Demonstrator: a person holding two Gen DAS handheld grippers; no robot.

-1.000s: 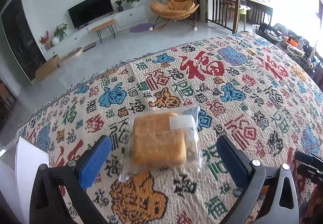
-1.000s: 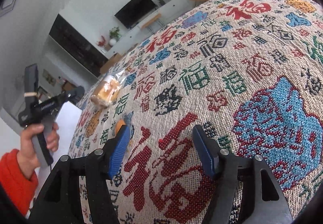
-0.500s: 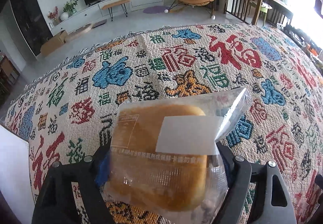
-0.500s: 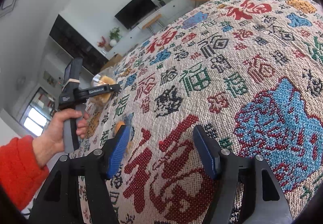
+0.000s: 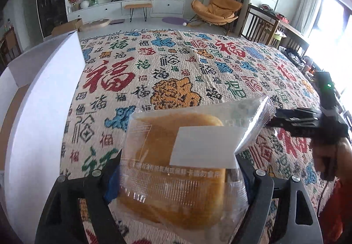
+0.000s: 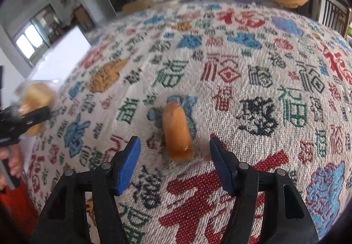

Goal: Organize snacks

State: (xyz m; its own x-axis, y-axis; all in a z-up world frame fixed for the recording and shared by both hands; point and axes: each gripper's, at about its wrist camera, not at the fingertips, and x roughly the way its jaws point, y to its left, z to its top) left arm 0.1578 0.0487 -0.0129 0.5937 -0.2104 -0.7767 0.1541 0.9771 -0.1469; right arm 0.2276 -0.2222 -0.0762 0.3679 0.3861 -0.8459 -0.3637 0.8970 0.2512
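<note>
My left gripper (image 5: 178,180) is shut on a square golden bread in a clear wrapper (image 5: 176,175) with a white label, and holds it above the patterned cloth. The same bread (image 6: 35,98) shows blurred at the far left of the right wrist view. My right gripper (image 6: 173,164) is open, with a long orange bread roll in clear wrap (image 6: 177,131) lying on the cloth between and just beyond its blue pads (image 6: 129,162). The right gripper's body (image 5: 308,122) shows at the right in the left wrist view.
A white box (image 5: 44,111) with open flaps stands at the cloth's left edge, also seen in the right wrist view (image 6: 63,54). The patterned cloth (image 5: 198,63) covers the whole table. A living room with TV, chair and railing lies beyond.
My left gripper has closed on the square bread, lifted it and swung left toward the white box. My right gripper has turned so the orange roll lies between its open fingers.
</note>
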